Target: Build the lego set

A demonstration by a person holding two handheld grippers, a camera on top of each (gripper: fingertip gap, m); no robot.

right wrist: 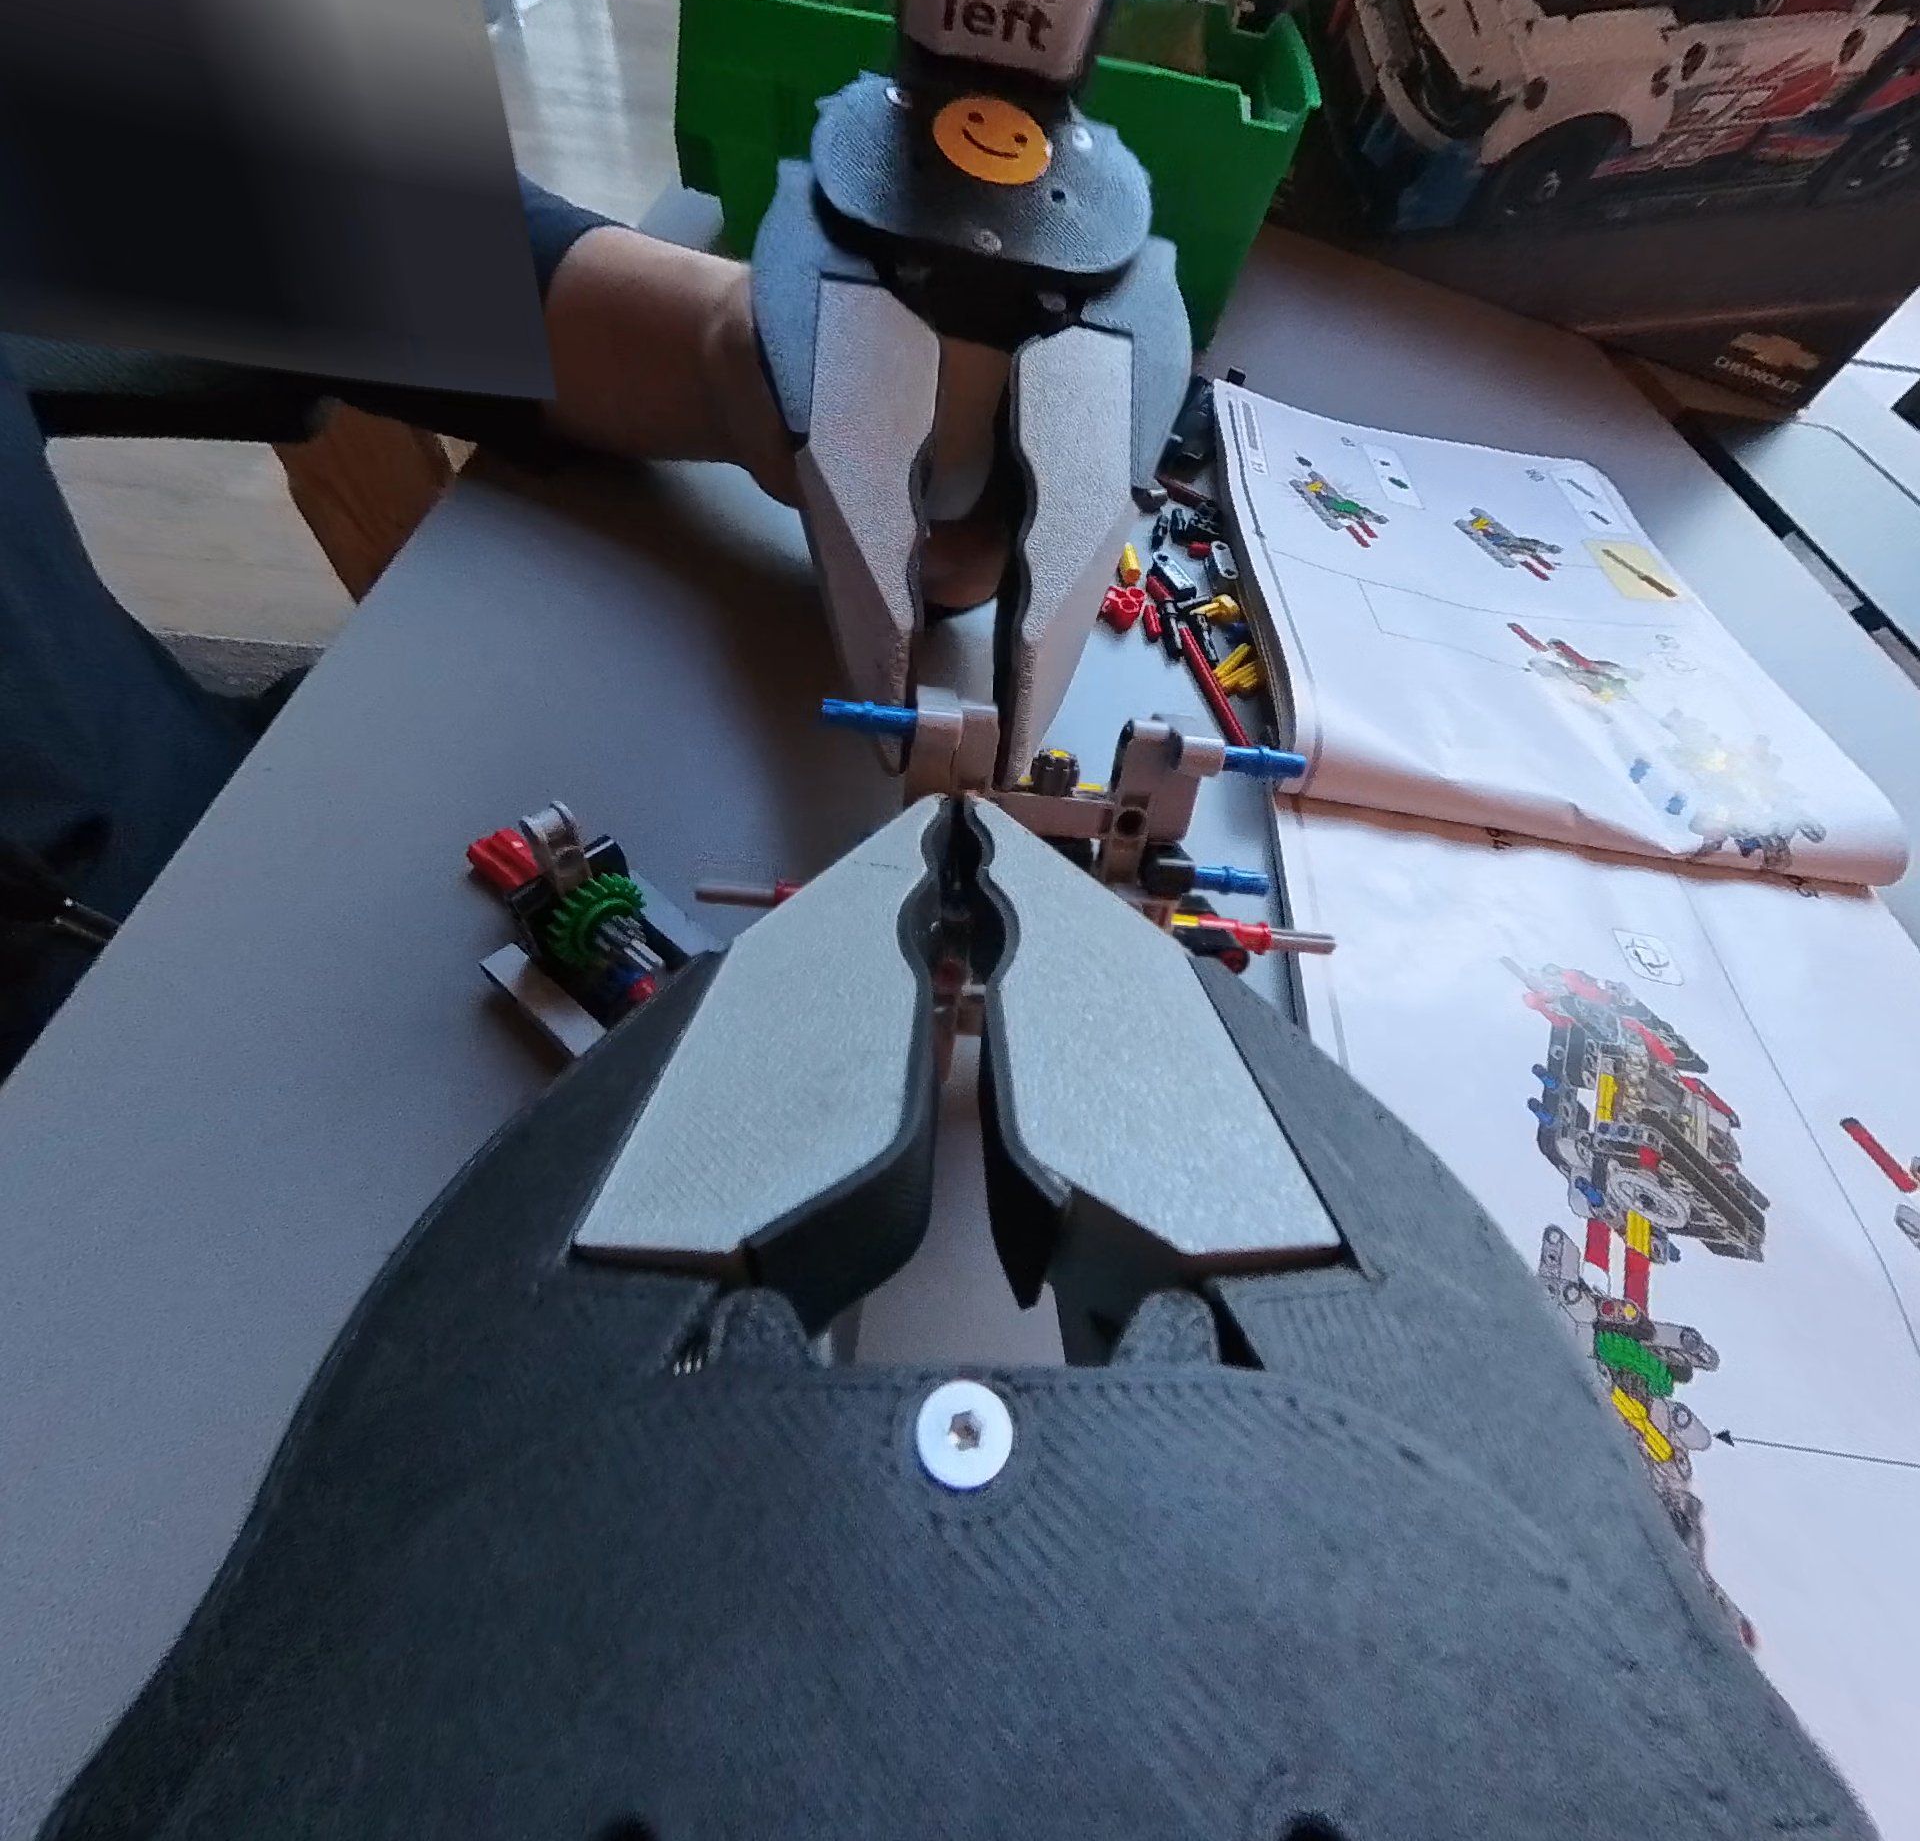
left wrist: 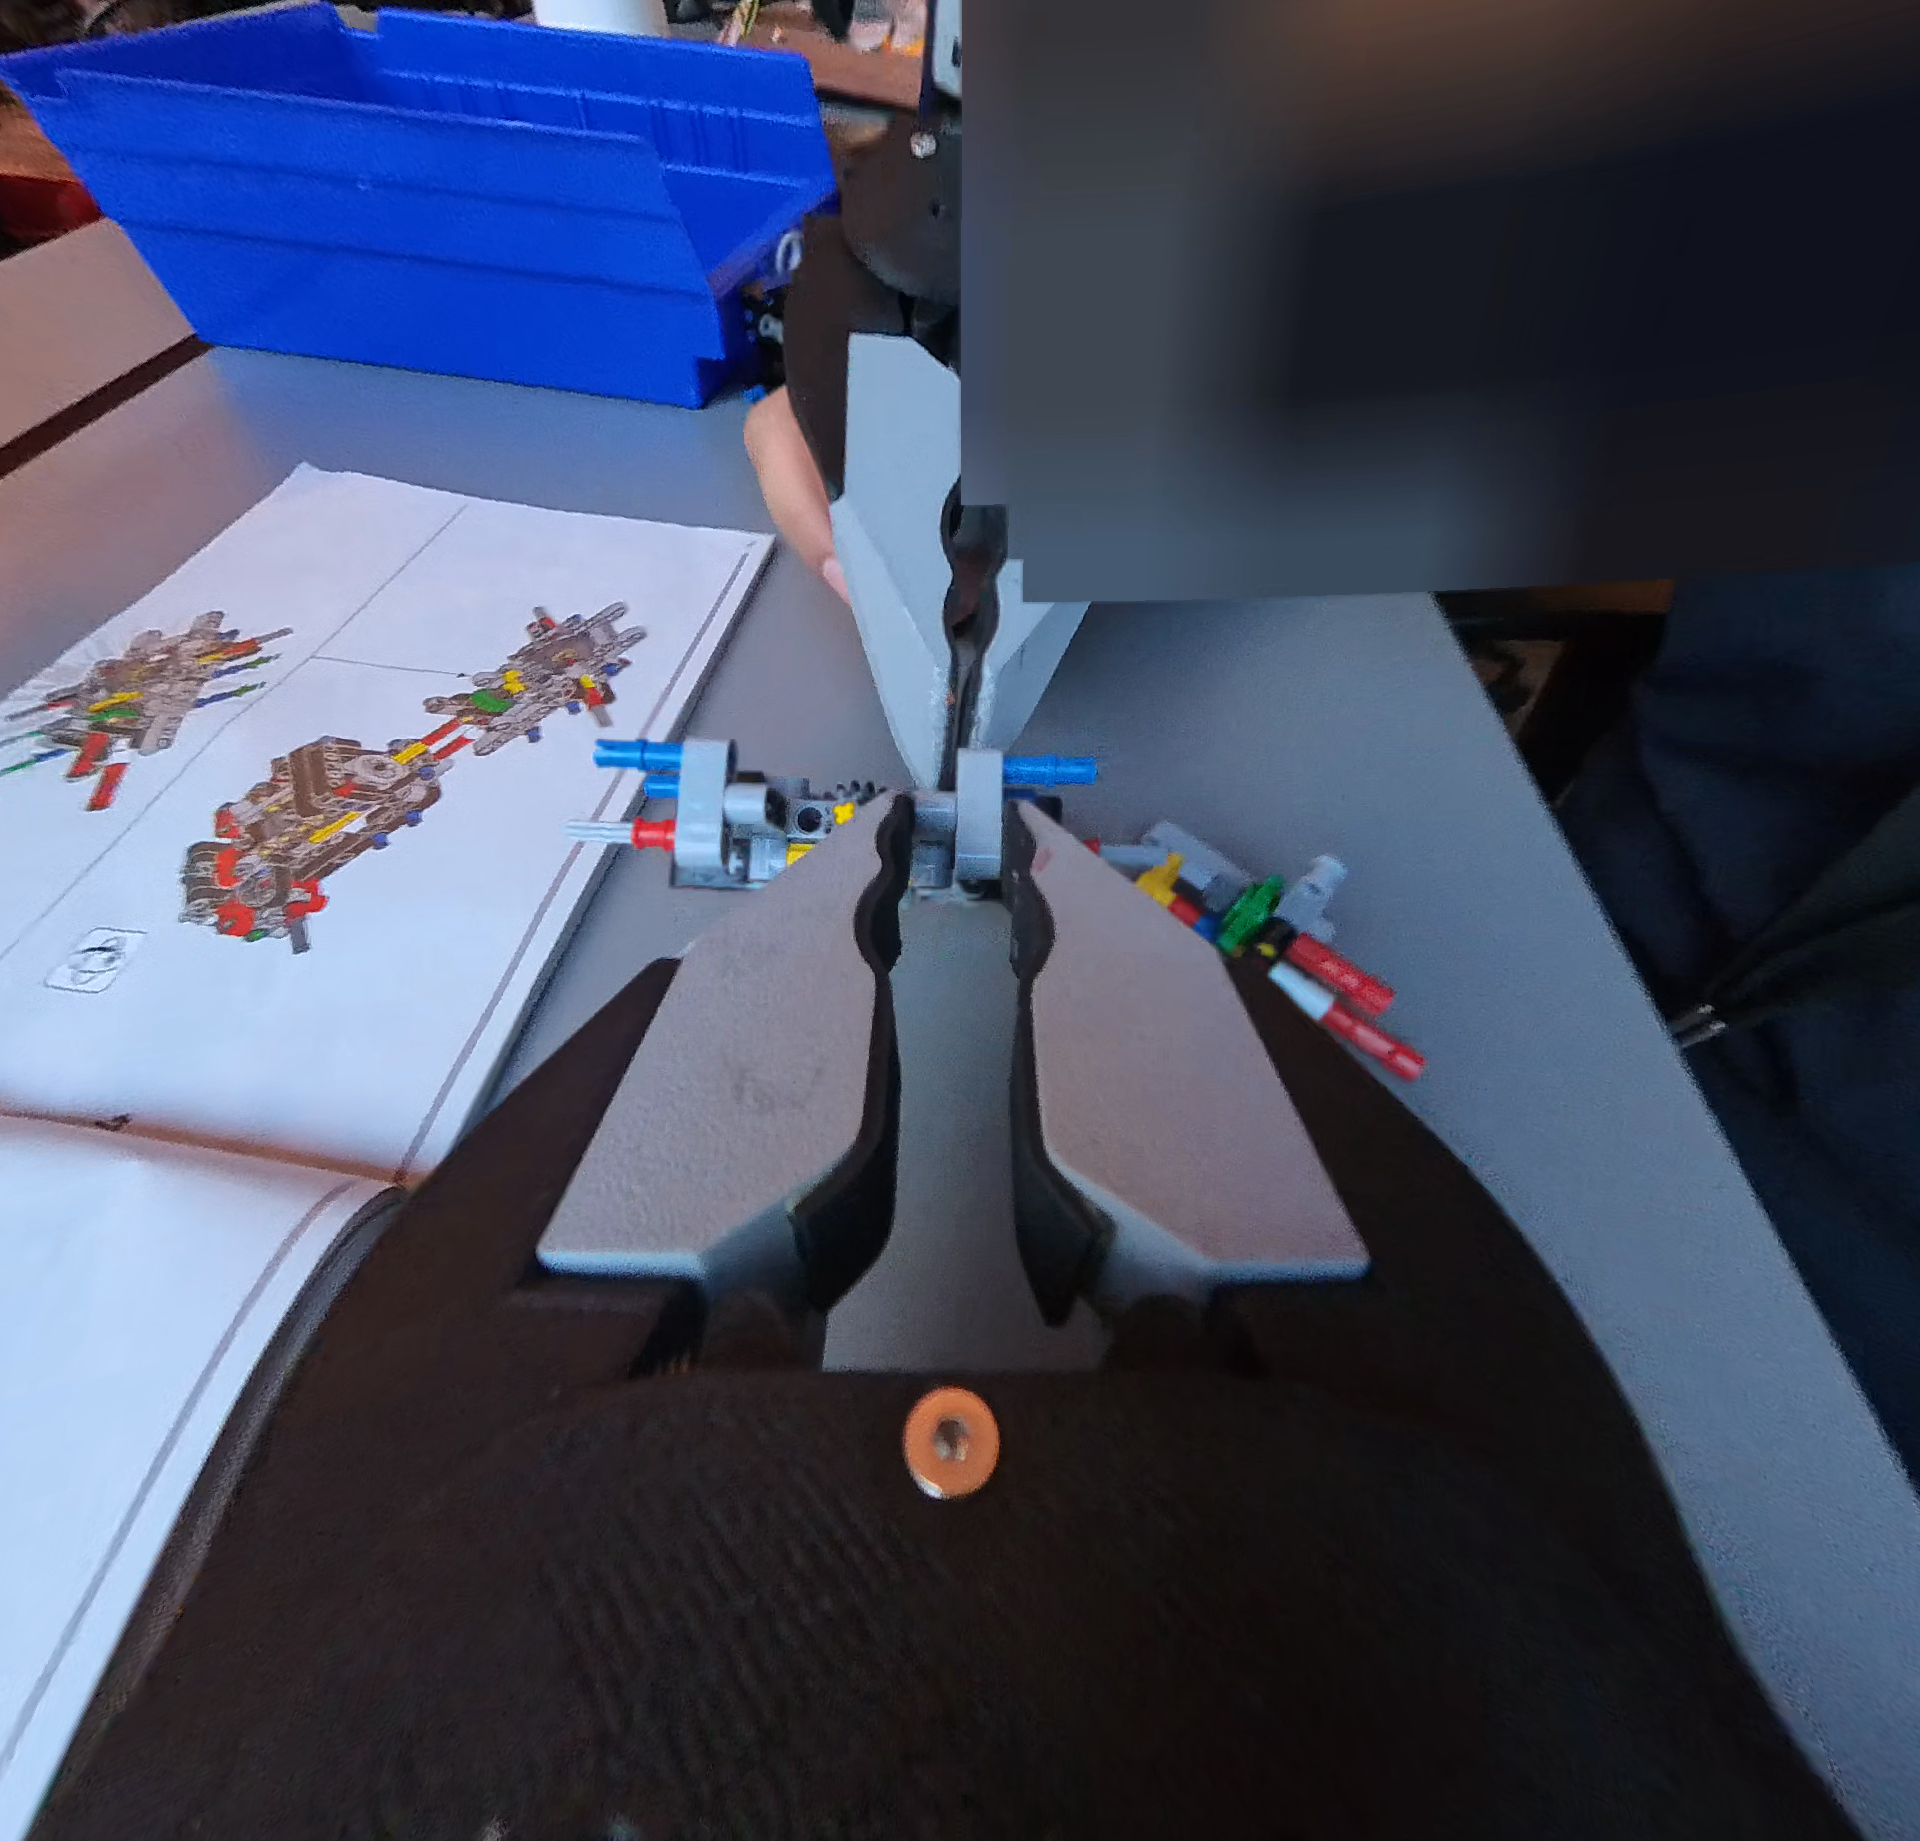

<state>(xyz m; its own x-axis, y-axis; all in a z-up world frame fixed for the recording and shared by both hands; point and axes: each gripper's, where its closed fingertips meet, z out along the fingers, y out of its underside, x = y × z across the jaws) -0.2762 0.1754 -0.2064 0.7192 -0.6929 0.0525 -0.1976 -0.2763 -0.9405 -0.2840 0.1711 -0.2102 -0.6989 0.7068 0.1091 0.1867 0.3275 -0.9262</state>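
A grey Lego assembly (left wrist: 717,815) with blue and red pins lies on the grey table (left wrist: 1299,752); it also shows in the right wrist view (right wrist: 1143,815). My left gripper (left wrist: 958,820) is shut on the assembly's grey upright beam (left wrist: 977,825), whose blue pin (left wrist: 1049,770) sticks out to the side. The right wrist view shows the left gripper (right wrist: 956,747) from the front, pads pressed on that beam (right wrist: 951,737). My right gripper (right wrist: 956,804) is shut, its tips touching the assembly right next to the beam; it comes in from above in the left wrist view (left wrist: 951,773).
A small sub-assembly with a green gear (right wrist: 582,924) lies on the table near the grippers. The open instruction booklet (right wrist: 1507,596) lies alongside, with loose parts (right wrist: 1195,596) at its edge. A blue bin (left wrist: 416,222), a green bin (right wrist: 748,108) and the set's box (right wrist: 1610,129) stand behind. Left and right tips are no more than a few centimetres apart.
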